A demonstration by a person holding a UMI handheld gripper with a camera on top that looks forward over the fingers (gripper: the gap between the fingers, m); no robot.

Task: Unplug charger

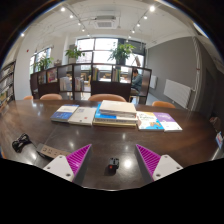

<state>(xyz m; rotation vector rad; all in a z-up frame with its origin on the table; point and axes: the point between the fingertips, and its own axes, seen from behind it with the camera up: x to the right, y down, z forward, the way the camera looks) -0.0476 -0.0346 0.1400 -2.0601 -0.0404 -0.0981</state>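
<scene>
A small dark object (pixel 113 164) with a red spot sits on the dark wooden table (pixel 100 140), between my two fingers with wide gaps on both sides; whether it is the charger I cannot tell. My gripper (pixel 113 160) is open, its magenta pads (pixel 76 157) spread far apart, touching nothing. No cable or socket shows near the fingers.
Books lie in stacks across the table's middle: a blue one (pixel 64 114), a taller pile (pixel 117 113), and flat ones (pixel 156 122) on the right. A black object (pixel 21 143) rests on the left. Chairs (pixel 108 98), shelving and plants (pixel 123 50) stand beyond, before large windows.
</scene>
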